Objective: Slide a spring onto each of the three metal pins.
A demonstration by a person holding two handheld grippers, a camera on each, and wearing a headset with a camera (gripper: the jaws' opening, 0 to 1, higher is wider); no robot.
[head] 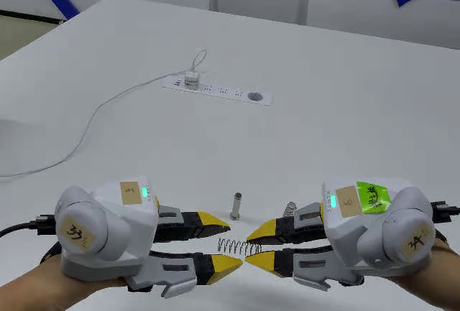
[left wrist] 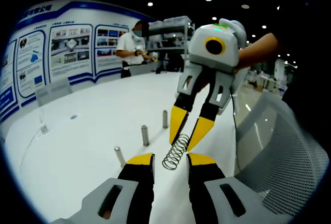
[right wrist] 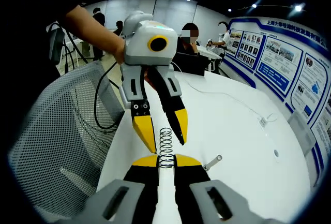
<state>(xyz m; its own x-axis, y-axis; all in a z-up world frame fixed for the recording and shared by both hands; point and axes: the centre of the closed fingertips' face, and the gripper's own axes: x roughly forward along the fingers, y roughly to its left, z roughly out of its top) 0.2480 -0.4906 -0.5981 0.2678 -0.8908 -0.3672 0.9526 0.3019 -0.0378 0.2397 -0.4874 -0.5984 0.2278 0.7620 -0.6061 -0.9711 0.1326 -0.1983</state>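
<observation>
- Step in hand: fitting the last spring, by my judgement. Two pins beyond the left gripper (left wrist: 170, 159) look ribbed, as if already sprung. These are the middle pin (left wrist: 145, 135) and the far pin (left wrist: 165, 119), though the far one is too small to be sure of.
- Bare pin (head: 236, 205): upright on the table (head: 323, 131), just beyond the tips of both grippers and touching neither.
- Spring (left wrist: 176, 151): stretched between the two grippers, tip to tip, one end at each.
- Right gripper (right wrist: 166, 161): jaws drawn in to a narrow gap, pinching the spring's end as far as its own view shows.
- Left gripper: jaws parted wider than the spring, straddling the opposite end with clearance on both sides and grasping nothing.
- Height: I cannot tell whether the spring rests on the table or is carried just above it.
- Next move calls for turning the spring upright, bringing its free end over the bare pin's head, lining up the bore with the shaft, then lowering it. The left gripper is well placed to steady the free end.
- Risk: a thin coil gripped at one end may droop or flick out.
</observation>
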